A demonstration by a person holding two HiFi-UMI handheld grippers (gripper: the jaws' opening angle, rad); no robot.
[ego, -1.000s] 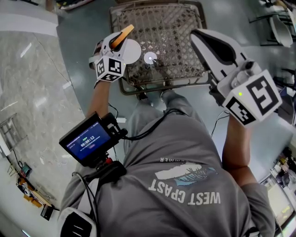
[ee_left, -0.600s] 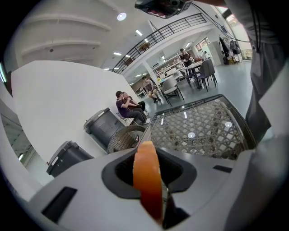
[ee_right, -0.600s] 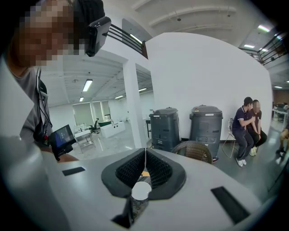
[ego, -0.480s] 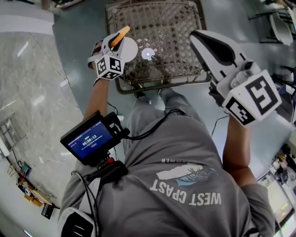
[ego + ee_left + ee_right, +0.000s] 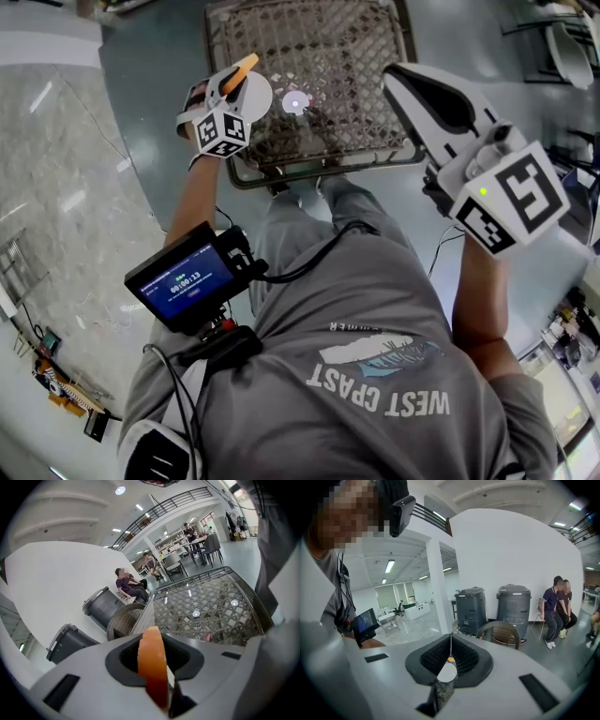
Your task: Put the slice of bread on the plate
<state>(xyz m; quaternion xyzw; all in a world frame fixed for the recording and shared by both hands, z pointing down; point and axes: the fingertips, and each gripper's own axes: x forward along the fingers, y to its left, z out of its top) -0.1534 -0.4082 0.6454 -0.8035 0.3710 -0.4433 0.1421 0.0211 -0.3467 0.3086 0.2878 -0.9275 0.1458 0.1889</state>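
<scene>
The slice of bread [image 5: 242,71] [image 5: 152,663] has an orange crust and stands on edge, pinched between the jaws of my left gripper [image 5: 246,67] [image 5: 157,667], which is shut on it. That gripper hovers over the left edge of the wicker table with a glass top [image 5: 375,56] [image 5: 211,606]. A white round plate [image 5: 262,95] shows just beside and below it; whether it rests on the table I cannot tell. My right gripper [image 5: 394,73] [image 5: 450,656] is raised at the table's right side. Its pads meet in a thin line with nothing between them.
A small monitor [image 5: 183,281] hangs on a rig at the person's left side. Beyond the table stand two dark bins [image 5: 471,609] and a wicker chair [image 5: 499,632] [image 5: 124,620]. People sit by the white wall [image 5: 126,585]. Glossy floor surrounds the table.
The left gripper with the bread has drifted slightly up the picture, along the table's left edge. The right gripper has kept its place.
</scene>
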